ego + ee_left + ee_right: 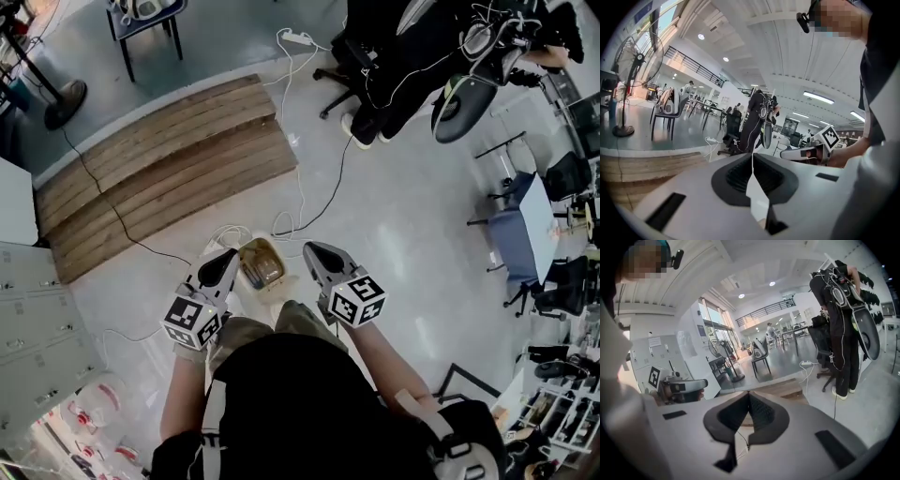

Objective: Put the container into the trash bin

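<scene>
In the head view the trash bin [261,265], lined with a yellow-brown bag, stands on the floor just ahead of my knees. Something clear, which looks like the container [263,272], lies inside it. My left gripper [228,255] hangs above the bin's left side and my right gripper [309,248] above its right side. In the left gripper view the left gripper [752,154] has its jaws pressed together with nothing between them. The right gripper [749,393] is likewise shut and empty in its own view. Each gripper view shows the other gripper off to the side.
A wooden ramp [159,159] lies on the floor beyond the bin, with white cables [309,187] running past it. Grey lockers [28,309] stand at the left. A fan stand [56,98], chairs and hanging black gear [403,56] fill the far side.
</scene>
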Demonstrator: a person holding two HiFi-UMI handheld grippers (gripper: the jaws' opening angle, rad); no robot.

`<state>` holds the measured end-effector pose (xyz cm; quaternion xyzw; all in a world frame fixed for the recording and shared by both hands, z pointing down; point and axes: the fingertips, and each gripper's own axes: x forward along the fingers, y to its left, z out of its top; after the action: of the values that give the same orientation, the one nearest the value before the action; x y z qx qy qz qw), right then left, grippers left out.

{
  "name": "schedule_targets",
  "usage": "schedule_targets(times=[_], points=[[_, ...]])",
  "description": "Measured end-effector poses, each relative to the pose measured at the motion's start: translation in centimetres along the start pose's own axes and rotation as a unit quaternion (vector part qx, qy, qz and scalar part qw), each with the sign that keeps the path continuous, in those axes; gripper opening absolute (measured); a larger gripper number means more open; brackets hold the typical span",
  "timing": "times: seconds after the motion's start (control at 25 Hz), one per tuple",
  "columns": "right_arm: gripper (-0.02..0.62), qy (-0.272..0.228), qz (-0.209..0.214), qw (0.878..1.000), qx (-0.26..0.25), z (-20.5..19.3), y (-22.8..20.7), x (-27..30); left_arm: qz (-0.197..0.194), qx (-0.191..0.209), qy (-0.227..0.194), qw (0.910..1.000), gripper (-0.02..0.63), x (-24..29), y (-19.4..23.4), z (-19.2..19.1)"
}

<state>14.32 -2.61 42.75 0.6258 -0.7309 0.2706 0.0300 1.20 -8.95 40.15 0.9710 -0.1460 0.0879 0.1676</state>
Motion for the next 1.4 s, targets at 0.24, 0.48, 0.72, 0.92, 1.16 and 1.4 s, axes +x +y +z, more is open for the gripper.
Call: schedule_targets(times=[0.24, 0.48, 0.72, 0.92, 1.16, 1.4], points=[[0.015, -0.032, -0.006, 0.999, -0.026, 3.0, 1.3, -2.3, -0.029, 0.031, -0.016, 0.999, 0.008, 1.1, -1.3, 3.0], [0.015, -0.061, -0.021, 0.997, -0.035, 5.8, 0.9, -4.3, -0.05, 0.053, -0.03, 0.9969, 0.009, 1.7, -2.8, 5.8], [0.015, -0.077, -0.031, 0.995, -0.051, 7.3, 0.6, -5.9, -0.052, 0.064, -0.049, 0.9954, 0.009, 2.2, -3.8, 8.0], [0.015, -0.081, -0.032, 0.995, -0.057, 7.7, 0.4, -6.6, -0.051, 0.075, -0.052, 0.9945, 0.009, 2.2, -4.7, 9.0], [0.015, -0.066, -0.027, 0.996, -0.062, 7.0, 0.3, -6.9, -0.047, 0.076, -0.047, 0.9948, 0.009, 2.5, -5.4, 8.4], [0.015, -0.06, -0.023, 0.996, -0.06, 6.4, 0.1, -7.1, -0.039, 0.077, -0.045, 0.9952, 0.009, 1.7, -5.6, 8.1]])
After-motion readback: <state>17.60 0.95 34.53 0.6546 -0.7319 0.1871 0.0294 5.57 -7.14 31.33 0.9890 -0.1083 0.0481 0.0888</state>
